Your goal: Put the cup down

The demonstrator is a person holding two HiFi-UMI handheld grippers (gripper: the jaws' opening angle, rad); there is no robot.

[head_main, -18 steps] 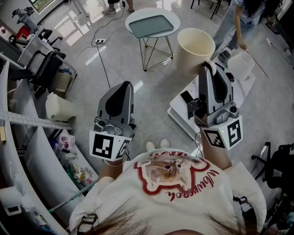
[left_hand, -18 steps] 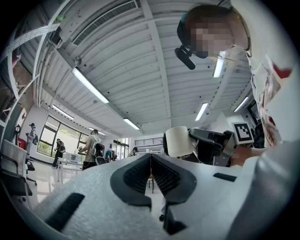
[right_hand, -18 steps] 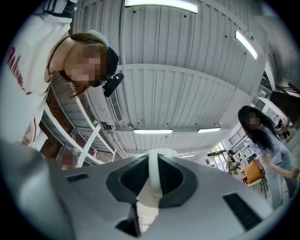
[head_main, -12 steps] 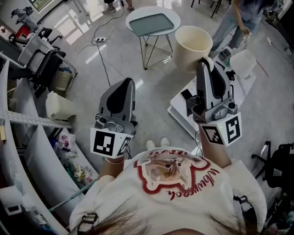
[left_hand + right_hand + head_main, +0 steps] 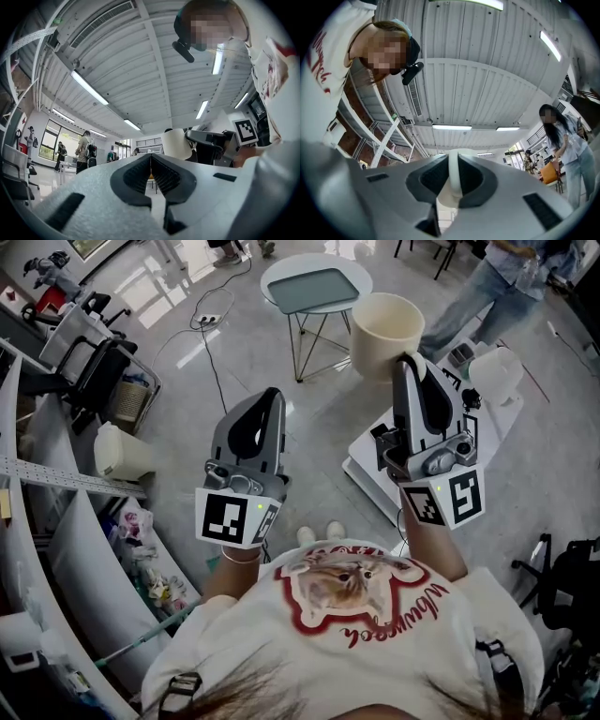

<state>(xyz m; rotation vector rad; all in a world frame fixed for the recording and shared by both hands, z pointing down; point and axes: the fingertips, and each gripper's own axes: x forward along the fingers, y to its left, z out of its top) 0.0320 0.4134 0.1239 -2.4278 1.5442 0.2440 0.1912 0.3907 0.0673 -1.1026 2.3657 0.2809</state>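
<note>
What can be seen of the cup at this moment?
The cup is large, plain and cream-coloured, and looks like plastic. It is roughly upright with its open mouth up, and it looks empty. It hangs in mid-air, resting on nothing. The right gripper is shut on its side wall near the rim, which stands between the jaws. Nothing else touches it.

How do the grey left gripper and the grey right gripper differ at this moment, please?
The grey left gripper has its jaws closed on each other with nothing between them; the grey right gripper is clamped on the wall of the large cream plastic cup. In the head view the left gripper sits lower in the picture than the right gripper. Both are two-jaw grippers bearing a square-marker cube.
</note>
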